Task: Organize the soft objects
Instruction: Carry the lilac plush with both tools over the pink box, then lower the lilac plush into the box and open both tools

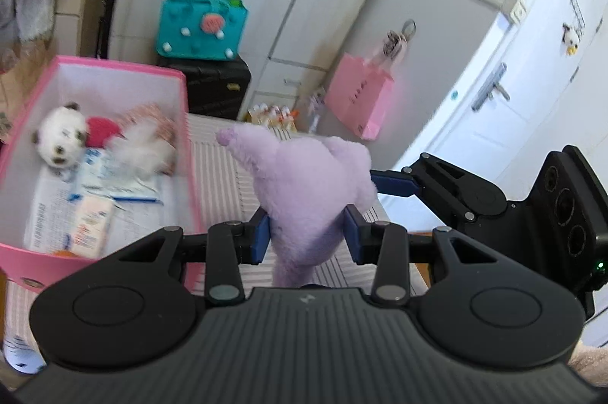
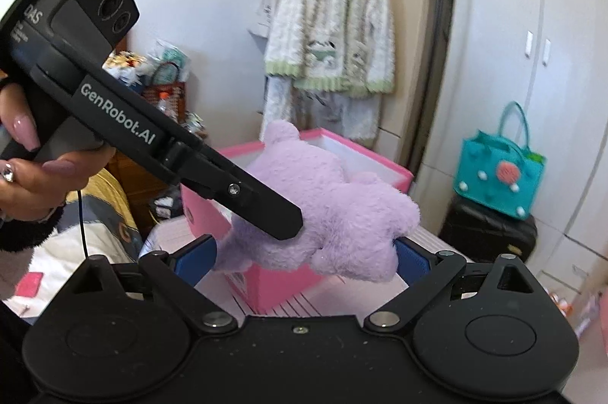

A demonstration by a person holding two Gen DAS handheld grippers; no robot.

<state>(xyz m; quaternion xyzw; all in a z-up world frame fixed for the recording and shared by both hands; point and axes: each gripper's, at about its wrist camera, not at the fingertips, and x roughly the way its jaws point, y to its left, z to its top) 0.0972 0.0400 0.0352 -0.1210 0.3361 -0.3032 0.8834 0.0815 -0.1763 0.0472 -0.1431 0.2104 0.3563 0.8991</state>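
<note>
A purple plush toy [image 1: 307,183] is held in the air, and both grippers grip it. My left gripper [image 1: 307,233] is shut on its lower part. My right gripper [image 2: 304,254] has its blue pads against the toy [image 2: 334,214] on both sides; in the left wrist view it [image 1: 395,182] reaches in from the right. A pink storage box [image 1: 182,108] stands to the left on a striped surface and holds a white panda plush [image 1: 60,138], a red and white soft toy [image 1: 144,142] and papers. In the right wrist view the box [image 2: 273,275] sits behind and below the toy.
A teal felt handbag [image 1: 201,24] sits on a black suitcase [image 1: 216,89] by the white wardrobe. A pink paper bag [image 1: 361,100] hangs near the door [image 1: 513,81]. A fluffy white-green cardigan [image 2: 330,24] hangs on a rack behind the box.
</note>
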